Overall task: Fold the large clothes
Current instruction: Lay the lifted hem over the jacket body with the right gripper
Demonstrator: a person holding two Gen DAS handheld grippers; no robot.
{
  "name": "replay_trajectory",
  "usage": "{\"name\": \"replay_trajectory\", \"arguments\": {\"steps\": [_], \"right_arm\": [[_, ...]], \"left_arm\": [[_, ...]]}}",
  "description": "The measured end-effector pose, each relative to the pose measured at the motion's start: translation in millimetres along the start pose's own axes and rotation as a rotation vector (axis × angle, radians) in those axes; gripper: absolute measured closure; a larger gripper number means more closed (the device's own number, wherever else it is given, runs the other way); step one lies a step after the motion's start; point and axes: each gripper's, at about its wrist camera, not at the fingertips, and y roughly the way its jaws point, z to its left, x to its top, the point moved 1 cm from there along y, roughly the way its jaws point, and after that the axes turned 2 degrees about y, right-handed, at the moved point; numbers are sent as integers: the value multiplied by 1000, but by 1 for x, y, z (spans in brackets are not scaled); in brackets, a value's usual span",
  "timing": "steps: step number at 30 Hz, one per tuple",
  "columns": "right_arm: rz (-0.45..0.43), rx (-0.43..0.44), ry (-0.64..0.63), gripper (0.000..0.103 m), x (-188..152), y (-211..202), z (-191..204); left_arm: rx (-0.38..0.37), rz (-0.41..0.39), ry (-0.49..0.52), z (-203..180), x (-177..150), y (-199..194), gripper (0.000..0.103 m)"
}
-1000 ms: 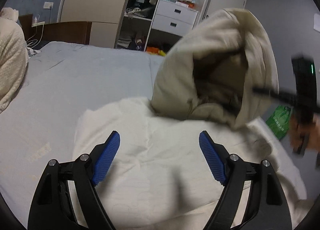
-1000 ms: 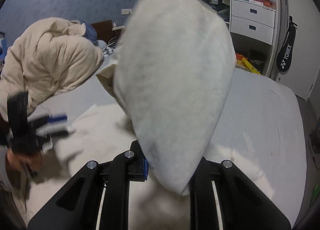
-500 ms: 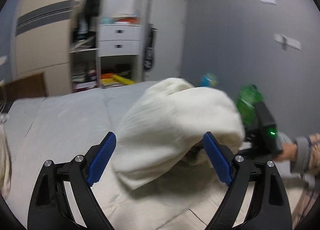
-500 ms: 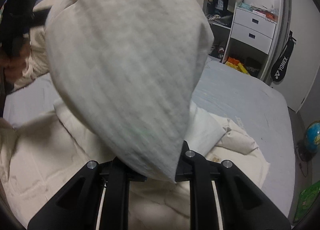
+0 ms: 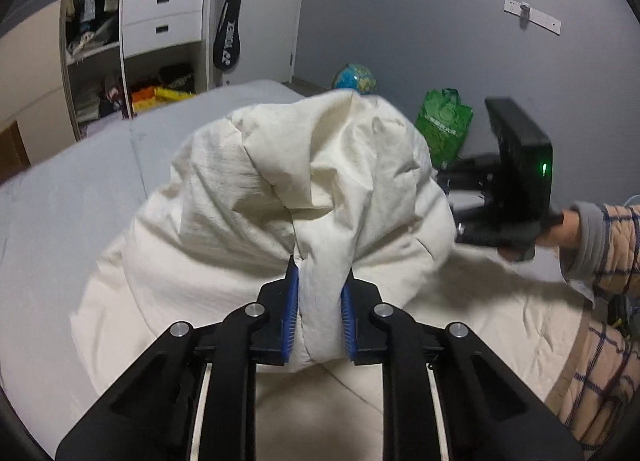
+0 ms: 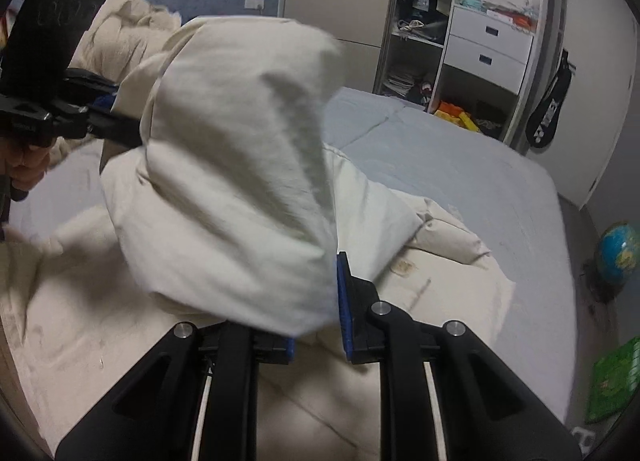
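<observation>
Hand-held gripper [image 5: 319,313], cream coat [image 5: 312,181], grey bed [image 5: 60,197]

left gripper [image 5: 319,315] now clamped on cream garment [image 5: 304,197], previously open

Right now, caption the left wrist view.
Left gripper shut on cream garment, lifted over the grey bed.

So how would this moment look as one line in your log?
left hand-held gripper: shut on cream garment | right hand-held gripper: shut on it | garment raised over bed
</observation>
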Motion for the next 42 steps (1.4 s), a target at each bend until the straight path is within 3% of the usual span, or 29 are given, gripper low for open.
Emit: {"name": "replay_trajectory", "arguments": {"steps": [7,12,18,22,24,26,27,28,30,31,35,42], "right_arm": [[26,-7,-25,81,-27,-29,11],[-44,59,125,81,-20,-53,2],[-148,189,317,79,38,-49,10],[-149,175,337,79,72,-28,26],[-125,141,320,79,81,-18,30],[-99,114,309,77,89,-13,32],[-90,107,305,69,91,-13,32],[-83,101,300,52,94,-12,32],[-79,80,290,33,96,-12,32],[-80,70,286,33,96,-11,31],[-35,18,312,33,85,3,24],[102,3,367,33,36,49,19]], "left_arm": [[34,53,-59,3,-47,10,81],[61,85,-48,-5,-61,13,63],[88,36,-68,-6,-43,-5,49],[105,-43,-102,5,-28,-33,41],[124,-91,-148,16,-14,-45,28],[193,-137,-196,30,4,-51,22],[212,-148,-217,35,13,-50,19],[234,-155,-240,40,19,-48,15],[298,-177,-304,53,36,-42,11],[312,-184,-333,59,41,-38,11],[346,-126,-498,85,54,-5,12],[370,113,-478,92,19,70,17]]}}
